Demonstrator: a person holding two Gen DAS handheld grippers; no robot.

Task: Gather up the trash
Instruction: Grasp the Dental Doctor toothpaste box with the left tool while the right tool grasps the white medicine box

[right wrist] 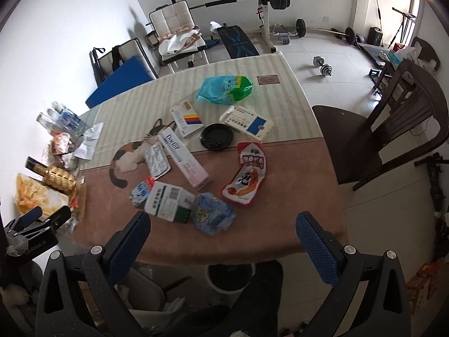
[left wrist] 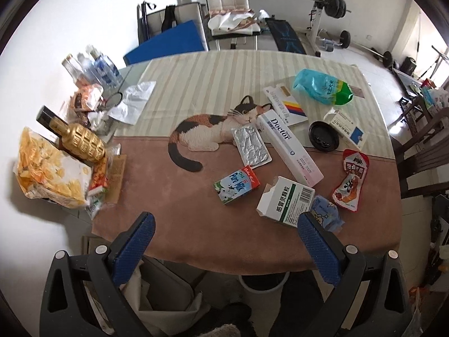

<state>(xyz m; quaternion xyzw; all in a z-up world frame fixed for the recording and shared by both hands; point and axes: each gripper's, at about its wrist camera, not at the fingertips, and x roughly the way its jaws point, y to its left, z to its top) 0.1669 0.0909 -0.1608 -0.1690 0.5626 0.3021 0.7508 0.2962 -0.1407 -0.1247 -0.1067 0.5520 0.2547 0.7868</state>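
Observation:
Trash lies on the table mat (left wrist: 213,224): a milk carton (left wrist: 236,184), a green-and-white medicine box (left wrist: 286,201), a crumpled blue wrapper (right wrist: 213,213), a red snack pouch (right wrist: 247,177), a long Doctor box (left wrist: 289,148), a foil blister pack (left wrist: 251,147), a black lid (right wrist: 216,136) and a teal bag (right wrist: 224,88). My left gripper (left wrist: 224,238) is open and empty above the mat's near edge. My right gripper (right wrist: 221,236) is open and empty, just short of the blue wrapper. A bin (right wrist: 224,278) shows below the table edge.
A gold bottle (left wrist: 81,143), snack bags (left wrist: 50,177) and water bottles (left wrist: 98,67) crowd the table's left edge. A dark wooden chair (right wrist: 393,129) stands at the right. Gym gear and a white chair (right wrist: 176,28) fill the room behind. The left gripper shows in the right wrist view (right wrist: 33,224).

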